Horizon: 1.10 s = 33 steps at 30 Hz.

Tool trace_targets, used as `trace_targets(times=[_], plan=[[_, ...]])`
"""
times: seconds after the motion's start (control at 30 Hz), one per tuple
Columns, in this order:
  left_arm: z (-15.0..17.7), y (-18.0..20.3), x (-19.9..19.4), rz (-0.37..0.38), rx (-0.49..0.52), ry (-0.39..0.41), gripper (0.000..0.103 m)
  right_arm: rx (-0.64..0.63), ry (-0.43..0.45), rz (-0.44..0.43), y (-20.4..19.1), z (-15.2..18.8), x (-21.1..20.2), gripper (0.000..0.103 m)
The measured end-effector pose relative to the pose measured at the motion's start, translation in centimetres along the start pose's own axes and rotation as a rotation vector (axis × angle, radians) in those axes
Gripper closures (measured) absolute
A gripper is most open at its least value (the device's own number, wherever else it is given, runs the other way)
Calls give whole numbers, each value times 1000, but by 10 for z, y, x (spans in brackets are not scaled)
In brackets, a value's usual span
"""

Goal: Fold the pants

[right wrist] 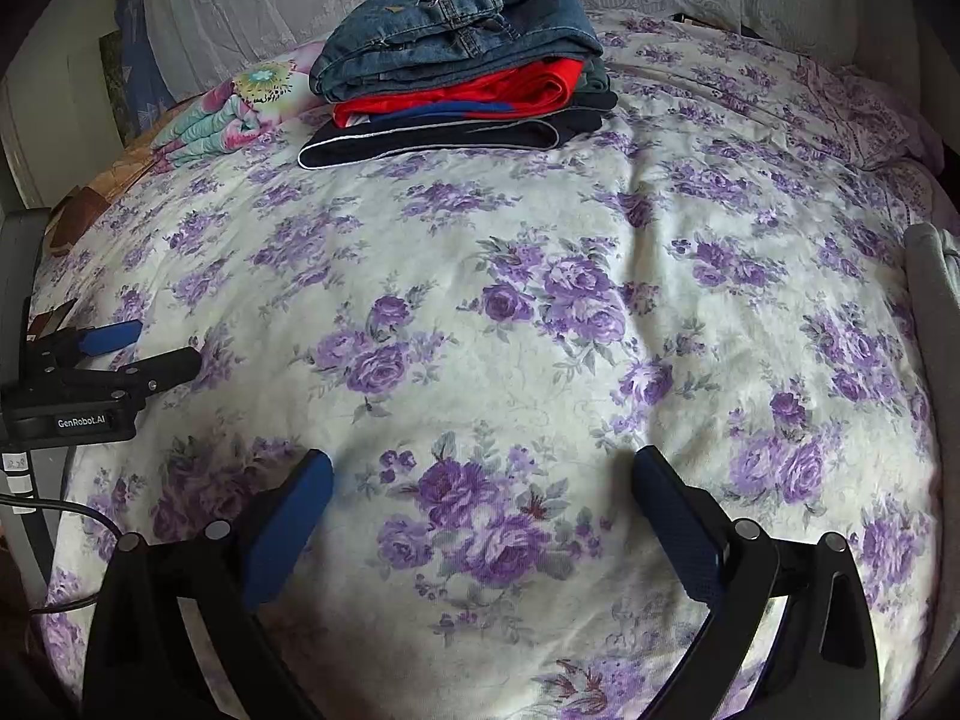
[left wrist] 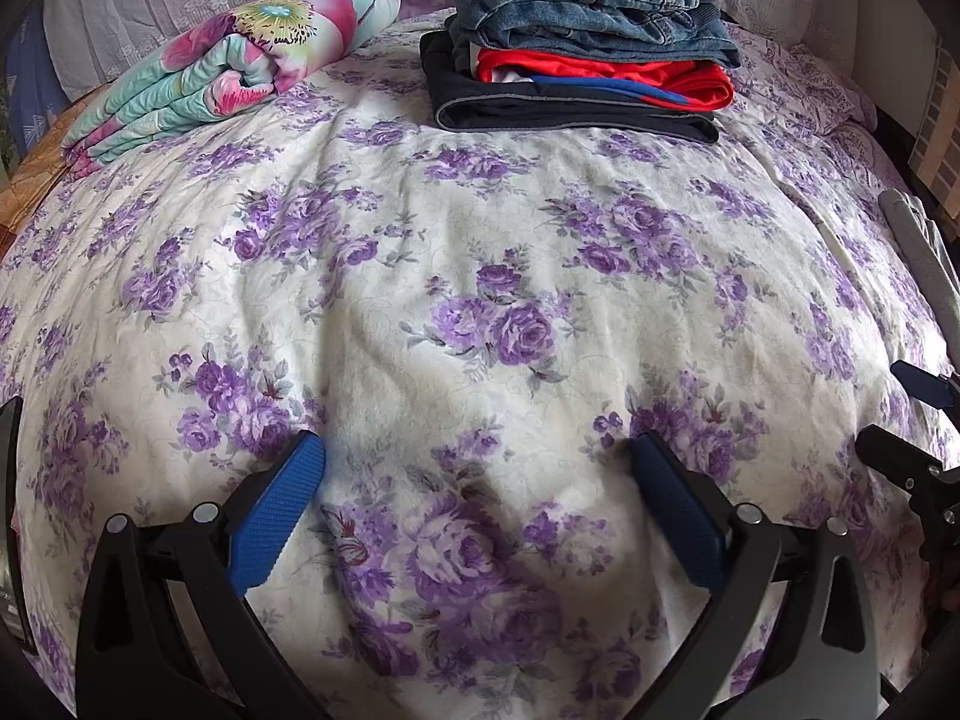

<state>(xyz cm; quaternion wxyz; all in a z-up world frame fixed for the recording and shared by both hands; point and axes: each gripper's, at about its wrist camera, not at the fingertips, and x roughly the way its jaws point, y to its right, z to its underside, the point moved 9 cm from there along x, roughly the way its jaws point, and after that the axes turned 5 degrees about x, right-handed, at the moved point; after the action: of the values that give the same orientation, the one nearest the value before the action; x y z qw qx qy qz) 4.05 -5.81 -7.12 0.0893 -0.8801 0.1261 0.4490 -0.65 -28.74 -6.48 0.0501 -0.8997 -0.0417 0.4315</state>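
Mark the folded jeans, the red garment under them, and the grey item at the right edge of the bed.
folded jeans (right wrist: 456, 42), right wrist view, top denim face.
red garment (left wrist: 606, 75), left wrist view, folded front edge.
grey item (right wrist: 933, 300), right wrist view, its long visible edge.

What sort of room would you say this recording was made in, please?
Most likely a bedroom: a bed with a flowered sheet, a rolled quilt by the pillows, and a stack of folded clothes.

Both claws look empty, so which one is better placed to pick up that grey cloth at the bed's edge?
Probably the right gripper: its fingers are open and empty, and the grey garment lies on its side. The left gripper, also open, sits farther away.
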Motion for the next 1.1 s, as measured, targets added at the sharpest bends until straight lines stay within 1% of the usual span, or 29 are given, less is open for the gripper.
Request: trace_targets(times=[0.2,0.33,0.4,0.47,0.57,0.63,0.67,0.7,0.73,0.8,0.83,0.9,0.97,1.03,1.1], plan=[[-1,0,0,-4,-10,-4,4,-5,-1,8,-1,1,0,3],[2,-1,-1,4,-33,-29,4,-7,-1,10,-1,0,1,3],[4,-1,0,-1,-39,-54,4,-7,-2,13,-1,0,1,3],[4,1,1,-5,-11,-98,4,-5,-6,14,-1,0,1,3],[7,0,2,16,-13,-170,4,45,-60,45,-1,6,-1,3],[7,0,4,37,-1,-199,4,71,-73,76,-1,9,-3,3],[6,0,4,42,3,-194,4,83,-56,86,-1,12,-5,3],[7,0,4,44,5,-166,4,87,-31,89,-1,14,-7,3],[8,1,1,38,6,-126,4,87,-17,84,-1,16,-9,3],[11,2,-5,12,14,-23,4,101,-21,67,1,16,-9,3],[12,3,-7,-5,16,-10,4,104,-20,66,2,16,-9,3],[9,4,-8,-2,5,-64,4,96,-24,77,1,16,-9,3],[7,2,-6,17,-28,-148,5,104,-49,88,0,17,-10,3],[7,2,-3,34,-37,-257,5,106,-119,98,-1,20,-9,3],[6,2,-2,36,-31,-349,5,86,-185,99,-3,23,-9,3]])
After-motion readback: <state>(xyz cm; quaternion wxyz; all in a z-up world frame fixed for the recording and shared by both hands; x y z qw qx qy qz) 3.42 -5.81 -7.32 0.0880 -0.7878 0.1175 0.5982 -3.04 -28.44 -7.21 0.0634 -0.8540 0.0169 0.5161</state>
